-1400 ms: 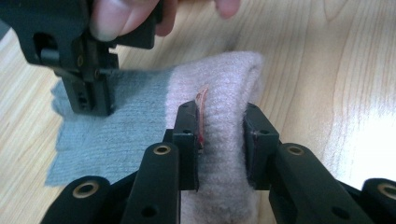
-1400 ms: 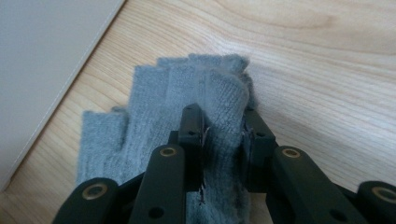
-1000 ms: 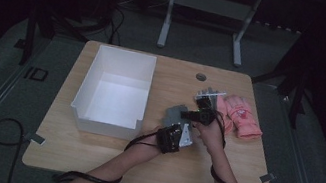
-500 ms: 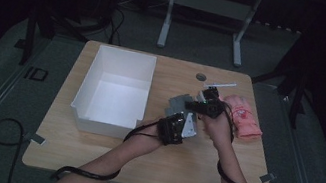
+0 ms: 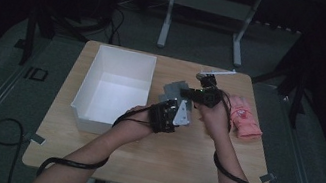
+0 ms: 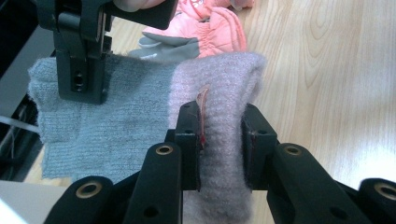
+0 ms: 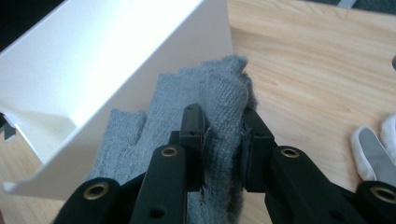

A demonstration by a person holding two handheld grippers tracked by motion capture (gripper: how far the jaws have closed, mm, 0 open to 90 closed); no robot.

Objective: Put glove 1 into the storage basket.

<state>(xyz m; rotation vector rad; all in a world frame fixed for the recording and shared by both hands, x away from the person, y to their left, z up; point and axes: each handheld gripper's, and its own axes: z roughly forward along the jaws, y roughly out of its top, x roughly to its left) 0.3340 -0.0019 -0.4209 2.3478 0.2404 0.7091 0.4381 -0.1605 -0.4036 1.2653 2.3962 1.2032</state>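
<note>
Dim floor surrounds the wooden surface (image 5: 149,155), where a grey knit glove (image 6: 107,116) hangs stretched between both tools, lifted clear, just right of the white bin (image 5: 111,87). Left gripper (image 6: 219,140) clenches the pinkish cuff end; right gripper (image 7: 223,144) clenches the finger end. Its long axis runs from one gripper to the other, cuff toward the person. The bin lies nearer the left hand. A pink glove (image 5: 242,118) rests beyond the right.

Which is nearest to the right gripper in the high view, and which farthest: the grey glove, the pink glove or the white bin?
1. Grey glove: held between the right gripper jaws.
2. Pink glove: on the table beside it, toward the right edge.
3. White bin: farthest, at left.
</note>
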